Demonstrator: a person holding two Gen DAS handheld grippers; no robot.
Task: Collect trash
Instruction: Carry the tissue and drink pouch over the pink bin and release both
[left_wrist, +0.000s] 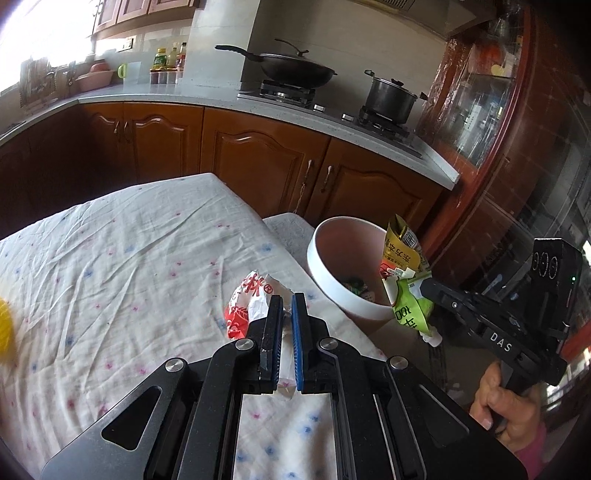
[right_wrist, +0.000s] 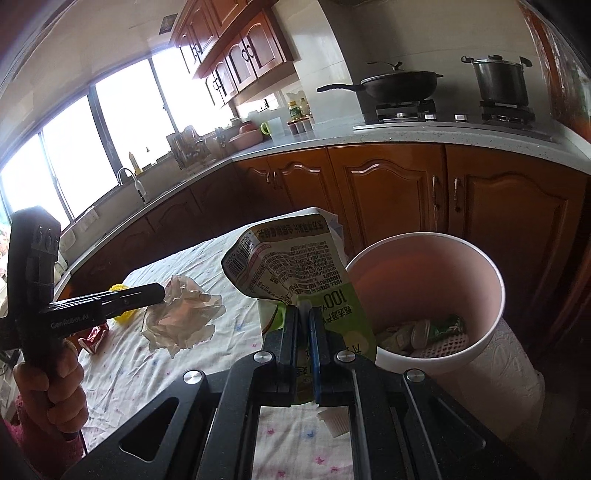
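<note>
- Left gripper (left_wrist: 283, 306) is clamped on a crumpled red-and-white wrapper (left_wrist: 248, 306), held above the table's floral cloth (left_wrist: 129, 258), short of the bin.
- Right gripper (right_wrist: 303, 314) is pinched tight on a green-and-yellow drink pouch (right_wrist: 291, 266); the pouch sticks up from the jaws, cap end hanging below them.
- Pink bin (right_wrist: 476, 254) sits just off the table's end, on what looks like a low covered stand. Right-wrist view puts the pouch beside the bin's near-left rim, not over the opening.
- Left-wrist view agrees: pouch (left_wrist: 406, 280) overlaps the bin (left_wrist: 325, 277) rim on its right side. Can't tell if it is past the lip.
- Done so far, judging by contents: bin bottom already holds several pieces, including a green wrapper, white foam netting and some pale bits.
- In hand: two items, one per gripper, neither dropped yet.
- Left on the cloth: a small red scrap (right_wrist: 92, 338) near the table's left edge, and a yellow item (right_wrist: 123, 314) partly hidden behind the left gripper. Can't say whether the yellow one is trash.
- Same yellow thing probably shows at the far left edge of the left-wrist view (left_wrist: 5, 328); blurred.
- My read: past the middle. Both loads need dropping into the bin, then likely another trip or two for the leftovers.
- Risk: the pouch is long and floppy, so it could catch the rim if let go too early.
</note>
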